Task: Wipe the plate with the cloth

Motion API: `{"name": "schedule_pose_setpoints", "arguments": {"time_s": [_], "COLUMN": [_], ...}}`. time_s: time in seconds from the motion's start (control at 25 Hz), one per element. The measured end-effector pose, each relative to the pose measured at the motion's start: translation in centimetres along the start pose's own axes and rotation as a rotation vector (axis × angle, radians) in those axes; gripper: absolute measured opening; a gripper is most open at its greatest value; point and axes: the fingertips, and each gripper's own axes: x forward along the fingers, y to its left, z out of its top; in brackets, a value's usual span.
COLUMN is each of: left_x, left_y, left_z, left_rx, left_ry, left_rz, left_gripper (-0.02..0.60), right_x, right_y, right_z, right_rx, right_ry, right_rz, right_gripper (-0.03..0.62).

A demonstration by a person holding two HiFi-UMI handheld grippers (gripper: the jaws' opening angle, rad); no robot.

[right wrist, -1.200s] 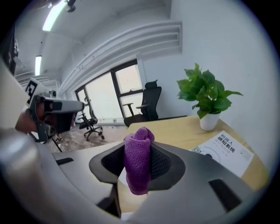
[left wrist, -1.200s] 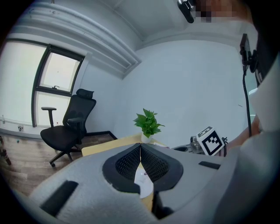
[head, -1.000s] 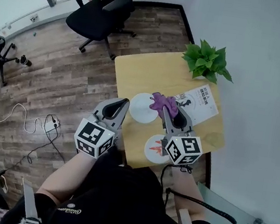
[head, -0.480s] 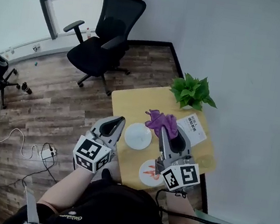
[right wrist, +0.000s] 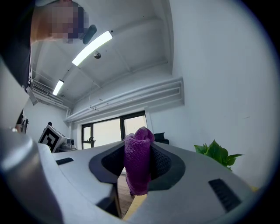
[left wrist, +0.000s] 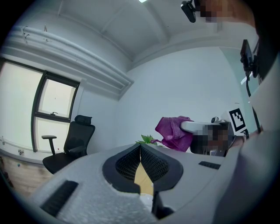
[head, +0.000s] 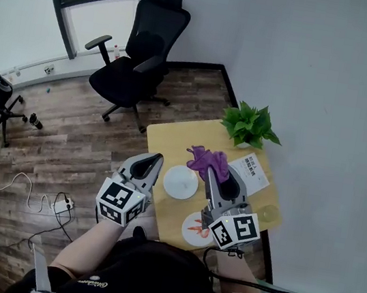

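Since a second ago the right claw (head: 209,170), clenched on the purple cloth (head: 204,158), has risen off the tabletop (head: 168,141) beyond the white plate (head: 180,182), while the left claw (head: 159,158) stays pinched together, empty.

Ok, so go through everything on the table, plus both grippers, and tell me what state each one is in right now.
left gripper: jaws together, empty.
right gripper: shut on the cloth.
cloth: bunched, held up off the table.
white plate: flat on the table, bare.
patterned plate: flat, partly hidden by the right gripper.
plant: upright.
booklet: closed, lying flat.
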Motion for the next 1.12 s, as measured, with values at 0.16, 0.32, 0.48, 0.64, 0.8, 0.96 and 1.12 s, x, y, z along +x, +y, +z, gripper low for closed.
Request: {"name": "schedule_pose_setpoints", "arguments": {"time_s": [0.16, 0.32, 0.48, 0.64, 0.8, 0.96, 1.12], "left_x": [-0.1, -0.1, -0.2, 0.0, 0.0, 0.1, 0.1], "left_y": [0.1, 0.3, 0.4, 0.4, 0.4, 0.4, 0.4], "left_z": [0.3, 0.2, 0.3, -0.1, -0.4, -0.8, -1.2], "left_rx": [0.000, -0.001, -0.006, -0.012, -0.016, -0.021, -0.026], "left_ry": [-0.004, -0.004, -0.002, 0.001, 0.006, 0.016, 0.023], "left_rz": [0.000, -0.001, 0.002, 0.001, 0.000, -0.002, -0.003], "left_gripper": [0.007, 0.008, 0.008, 0.007, 0.007, 0.007, 0.008], "right_x": [0.3, 0.5, 0.5, 0.7, 0.7, 0.9, 0.9], "right_y": [0.6, 0.9, 1.0, 0.8, 0.7, 0.6, 0.4], "right_z": [-0.3, -0.9, -1.3, -1.6, -1.9, -2.3, -2.5], "right_rx": [-0.001, -0.010, -0.011, -0.008, 0.004, 0.005, 0.019], "right_ry": [0.019, 0.041, 0.056, 0.063, 0.070, 0.083, 0.087], "right_rz": [0.014, 0.019, 0.020, 0.016, 0.007, 0.015, 0.002], "right_gripper": [0.121, 0.121, 0.121, 0.121, 0.121, 0.121, 0.121]}}
